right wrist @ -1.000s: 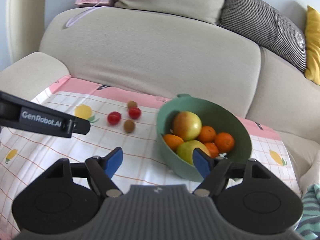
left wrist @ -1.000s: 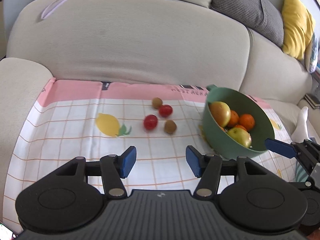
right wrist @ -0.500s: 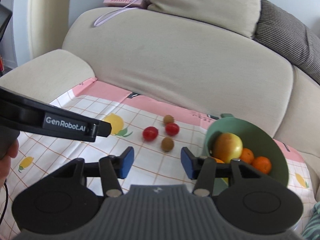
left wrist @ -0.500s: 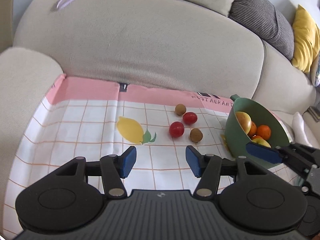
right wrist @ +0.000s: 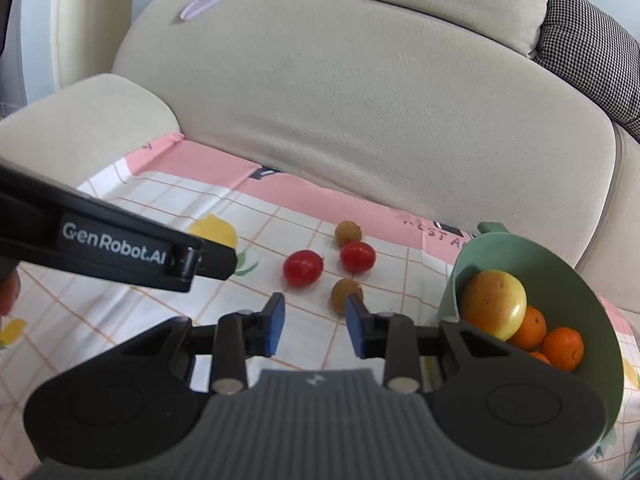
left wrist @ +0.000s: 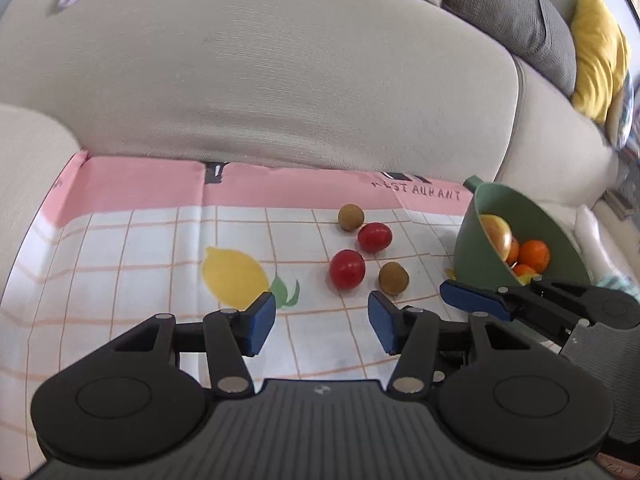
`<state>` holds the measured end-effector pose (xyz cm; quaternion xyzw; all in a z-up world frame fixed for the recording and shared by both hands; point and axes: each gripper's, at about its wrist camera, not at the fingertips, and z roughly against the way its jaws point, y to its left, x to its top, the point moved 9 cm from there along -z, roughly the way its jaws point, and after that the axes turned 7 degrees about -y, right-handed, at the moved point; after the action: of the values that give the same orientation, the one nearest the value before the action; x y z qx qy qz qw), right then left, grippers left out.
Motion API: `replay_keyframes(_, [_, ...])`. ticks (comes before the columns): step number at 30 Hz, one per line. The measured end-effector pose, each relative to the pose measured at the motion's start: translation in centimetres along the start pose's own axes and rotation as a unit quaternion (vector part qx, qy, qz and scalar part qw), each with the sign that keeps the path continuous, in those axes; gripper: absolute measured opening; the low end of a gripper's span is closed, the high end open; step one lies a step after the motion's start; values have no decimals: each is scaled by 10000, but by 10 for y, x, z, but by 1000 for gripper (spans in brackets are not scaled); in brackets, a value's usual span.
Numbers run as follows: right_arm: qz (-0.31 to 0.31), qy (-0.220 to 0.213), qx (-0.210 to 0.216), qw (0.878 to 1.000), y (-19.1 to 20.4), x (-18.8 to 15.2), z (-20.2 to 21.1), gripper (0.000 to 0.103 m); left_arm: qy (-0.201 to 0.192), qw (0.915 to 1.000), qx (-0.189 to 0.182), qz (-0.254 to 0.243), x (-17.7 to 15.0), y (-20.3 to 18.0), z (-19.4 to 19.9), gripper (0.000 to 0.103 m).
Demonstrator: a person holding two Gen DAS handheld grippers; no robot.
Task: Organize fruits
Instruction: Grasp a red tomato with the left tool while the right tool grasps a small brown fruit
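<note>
- A tilted sage-green plastic bowl [right wrist: 576, 280] on the right of a pink-bordered checked cloth [left wrist: 120, 264] spread over a beige sofa [right wrist: 360, 100] already holds a large yellow-red apple [right wrist: 494, 304] and several small oranges [right wrist: 562, 348], so part of the sorting looks done.
- Four small fruits lie loose on the cloth left of the bowl: two glossy red cherry tomatoes [left wrist: 347, 269] [left wrist: 374, 237] and two round brown longan-like fruits [left wrist: 394, 278] [left wrist: 351, 217], clustered close together.
- The left tool [left wrist: 322, 322], its blue pads apart and holding nothing, hovers just near of the cluster.
- The right tool [right wrist: 314, 324], also parted and empty, sits near the nearest brown fruit, which shows just beyond its right pad; contact cannot be told.
- Judged from this, the four loose fruits remain to be gathered, with none yet gripped.
</note>
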<state>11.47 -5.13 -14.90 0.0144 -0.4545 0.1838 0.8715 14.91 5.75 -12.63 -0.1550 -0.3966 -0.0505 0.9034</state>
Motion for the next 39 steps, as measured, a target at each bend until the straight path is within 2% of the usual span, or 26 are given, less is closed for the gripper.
replay_keyframes(9, [-18, -36, -179, 9998, -14, -5, -27, 29, 217, 9996, -51, -160, 2, -11, -34, 57])
replay_keyframes(21, [5, -30, -107, 9999, -17, -11, -47, 25, 387, 9988, 22, -308, 4, -21, -70, 52])
replay_keyframes(29, [12, 14, -140, 9999, -15, -15, -56, 25, 505, 9982, -59, -307, 2, -23, -79, 38])
replay_keyframes(32, [-42, 18, -119, 9999, -15, -15, -57, 20, 511, 9983, -90, -272, 1, -25, -81, 33])
replay_keyframes(39, [-27, 8, -76, 10000, -17, -14, -56, 20, 431, 9987, -34, -272, 3, -23, -74, 31])
